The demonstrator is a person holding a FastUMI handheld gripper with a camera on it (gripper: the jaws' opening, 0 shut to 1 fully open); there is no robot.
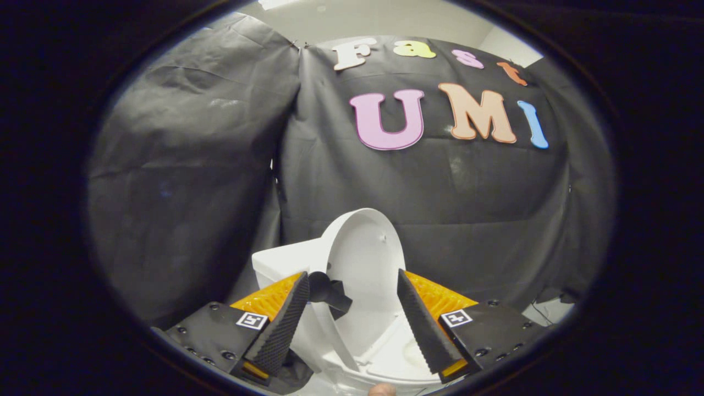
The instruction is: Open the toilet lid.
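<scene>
Gripper view shows the tongs spread wide and holding nothing. The toilet lid stands raised, almost upright, just ahead between the fingers, at 12 o'clock. Risk, I judge: if it is not past its balance point, the lid may drop back and slam. A dark knob-like piece sits at 10 o'clock beside the left finger and could catch. The tank stands behind the lid.
</scene>
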